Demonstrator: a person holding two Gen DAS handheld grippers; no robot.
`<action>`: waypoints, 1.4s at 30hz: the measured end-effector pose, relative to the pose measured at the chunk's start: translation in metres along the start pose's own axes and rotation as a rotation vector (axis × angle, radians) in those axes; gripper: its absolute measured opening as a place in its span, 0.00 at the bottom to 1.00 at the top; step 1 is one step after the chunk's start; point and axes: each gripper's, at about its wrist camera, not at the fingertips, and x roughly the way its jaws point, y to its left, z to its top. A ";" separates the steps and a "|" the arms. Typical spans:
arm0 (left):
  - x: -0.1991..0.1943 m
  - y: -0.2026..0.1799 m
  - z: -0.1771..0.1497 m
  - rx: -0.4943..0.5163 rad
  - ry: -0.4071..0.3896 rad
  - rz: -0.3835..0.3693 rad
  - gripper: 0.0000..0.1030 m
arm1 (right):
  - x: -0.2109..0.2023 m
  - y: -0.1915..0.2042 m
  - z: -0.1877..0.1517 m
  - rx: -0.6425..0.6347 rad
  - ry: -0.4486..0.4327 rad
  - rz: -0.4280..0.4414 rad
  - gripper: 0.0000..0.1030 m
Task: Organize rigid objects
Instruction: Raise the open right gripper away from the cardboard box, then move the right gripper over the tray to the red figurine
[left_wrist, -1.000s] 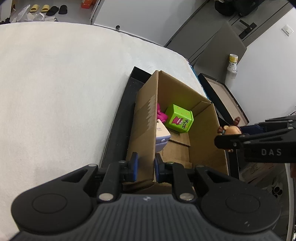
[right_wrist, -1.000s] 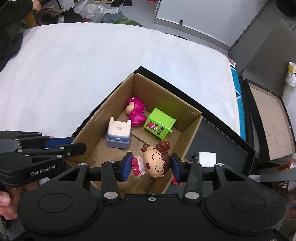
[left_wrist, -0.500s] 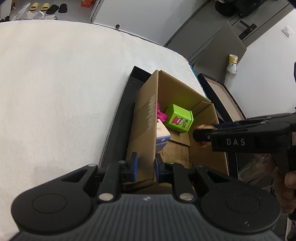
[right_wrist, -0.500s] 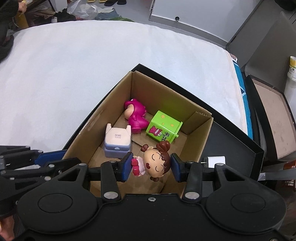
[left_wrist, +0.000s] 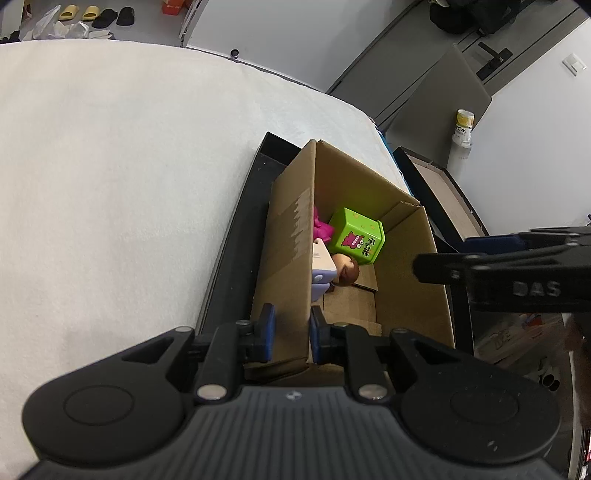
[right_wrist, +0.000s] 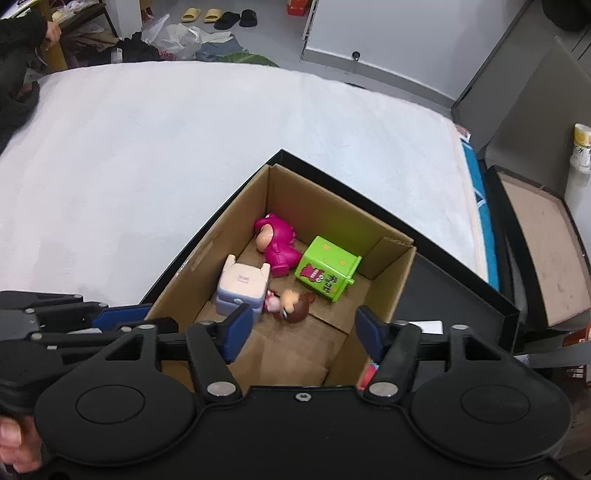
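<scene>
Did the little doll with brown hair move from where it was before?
Yes. The doll has dropped out of the right gripper, whose jaws have just been opening, onto the cardboard box floor beside the lavender toy.

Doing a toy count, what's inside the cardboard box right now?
Inside the cardboard box: a pink figure, green cube, pale lilac toy and brown-haired doll. The near corner is hidden behind the tongs.

Room clutter beyond the white mattress (right_wrist: 184, 147)
Slippers (right_wrist: 218, 14) at twelve o'clock, plastic bags (right_wrist: 177, 37) at eleven, a yellow-capped bottle (left_wrist: 463, 125) at two.
</scene>
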 end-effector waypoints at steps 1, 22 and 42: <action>0.000 0.000 0.000 0.000 0.000 0.001 0.17 | -0.004 -0.001 -0.002 -0.003 -0.007 -0.004 0.68; 0.000 -0.002 0.000 -0.002 -0.004 0.008 0.17 | -0.046 -0.042 -0.027 0.037 -0.061 -0.044 0.95; -0.003 0.003 0.002 -0.030 -0.035 0.045 0.16 | -0.017 -0.095 -0.054 0.184 -0.025 -0.045 0.91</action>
